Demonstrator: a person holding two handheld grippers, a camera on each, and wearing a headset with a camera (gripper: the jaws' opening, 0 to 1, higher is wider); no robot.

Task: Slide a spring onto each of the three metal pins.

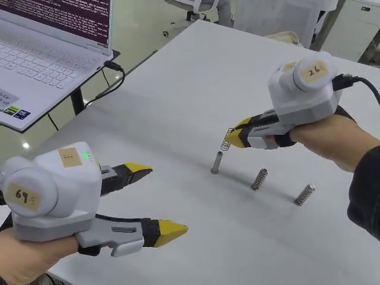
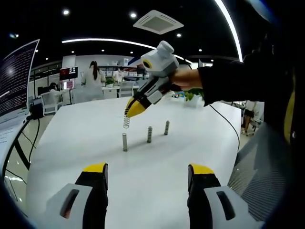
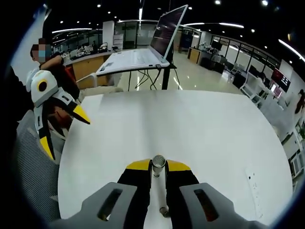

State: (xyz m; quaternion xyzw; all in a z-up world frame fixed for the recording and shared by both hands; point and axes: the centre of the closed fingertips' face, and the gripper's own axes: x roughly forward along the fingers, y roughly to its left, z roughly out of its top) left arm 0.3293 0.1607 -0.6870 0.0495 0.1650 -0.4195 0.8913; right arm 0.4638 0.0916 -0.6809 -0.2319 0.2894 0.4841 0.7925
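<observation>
On the white tabletop (image 1: 178,89), a bare upright steel pin (image 1: 217,162) stands at the left end of a short row; next along are the spring-sleeved middle pin (image 1: 259,179) and the spring-sleeved end pin (image 1: 304,195), both upright and near one another. Right gripper (image 1: 233,138), white body with yellow-tipped black jaws, is clenched on a small loose coil spring (image 1: 225,144). The coil hangs from the tips just above the bare pin, with a small gap visible in the left gripper view (the right gripper view looks straight into the coil's open end, pinched between the two yellow tips). Left gripper (image 1: 166,199) hovers near the table's front edge, well apart from the pins, jaws spread wide, grasping nothing. Open silver laptop (image 1: 47,53) on a separate stand to the left, screen lit with text
</observation>
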